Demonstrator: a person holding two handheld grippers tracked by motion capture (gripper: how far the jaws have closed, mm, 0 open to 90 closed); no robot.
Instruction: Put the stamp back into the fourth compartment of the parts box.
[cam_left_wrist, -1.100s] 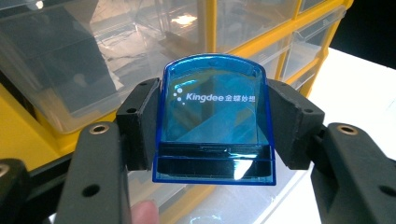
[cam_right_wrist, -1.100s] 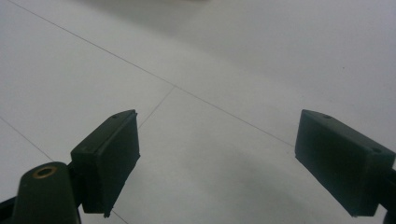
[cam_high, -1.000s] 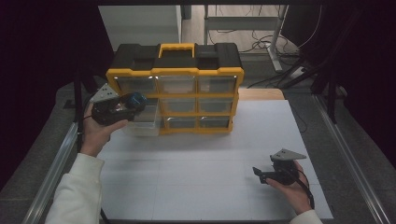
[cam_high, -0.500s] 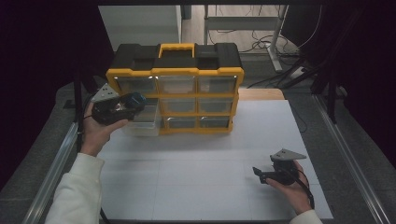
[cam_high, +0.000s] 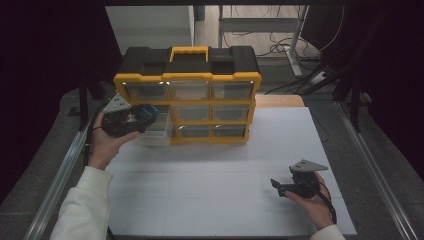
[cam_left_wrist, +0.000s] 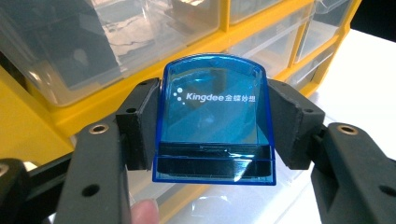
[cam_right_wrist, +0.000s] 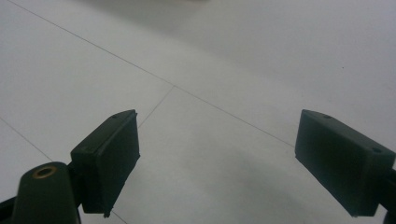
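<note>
Nearest the person, the right tool (cam_high: 276, 186) rested low over the white desk (cam_high: 210, 195) at its right front, its black jaws spread wide with nothing between them. Farther back on the left, the left tool (cam_left_wrist: 212, 128) gripped a translucent blue plastic box with white "Kingdee" lettering (cam_left_wrist: 214, 116) by its two sides, holding it above a clear plastic drawer (cam_high: 156, 131) pulled out of the lower left of a yellow-and-black organiser cabinet of clear drawers (cam_high: 189, 95) standing at the desk's far edge.
</note>
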